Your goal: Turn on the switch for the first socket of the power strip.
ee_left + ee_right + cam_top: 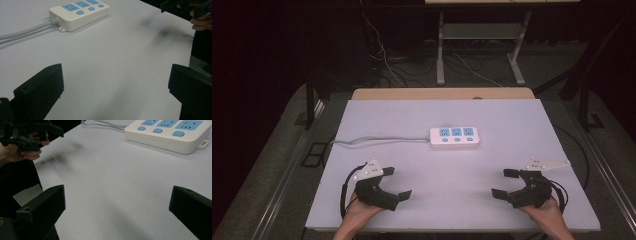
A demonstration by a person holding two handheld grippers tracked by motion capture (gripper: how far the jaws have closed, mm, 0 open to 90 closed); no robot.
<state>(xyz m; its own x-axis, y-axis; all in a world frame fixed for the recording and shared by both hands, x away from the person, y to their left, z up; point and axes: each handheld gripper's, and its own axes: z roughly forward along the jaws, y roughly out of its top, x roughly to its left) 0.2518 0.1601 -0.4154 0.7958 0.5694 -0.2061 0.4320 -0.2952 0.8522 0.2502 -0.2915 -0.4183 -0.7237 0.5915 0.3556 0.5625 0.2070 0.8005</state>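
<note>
So there's a white table top (412, 120) with a power strip (454, 137) lying flat in the middle, a bit toward the far side. It's white with three blue sockets in a row and three small blue buttons along the near edge, and its grey cable (377, 141) runs off to the left edge of the table.

The left gripper (396, 181) sits low over the near-left corner, held in the person's left hand (357, 212), jaws spread wide with nothing between them, just bare table. The right gripper (506, 182) mirrors it at the near-right corner in the right hand (544, 212), also spread wide and holding nothing. Both point inward toward each other and are well apart from the strip.

In the left gripper view the power strip (78, 13) is up in the top left, cable (25, 32) trailing out the left side, and the other gripper is a dark shape in the top right corner, too cut off to make out its jaws there. In the right gripper view the strip (167, 135) is top right, and the left hand (22, 147) with its gripper is top left.

Beyond the table a light wood edge (442, 93) shows, then dark floor with loose cables (387, 60) and grey table legs (440, 50)
</note>
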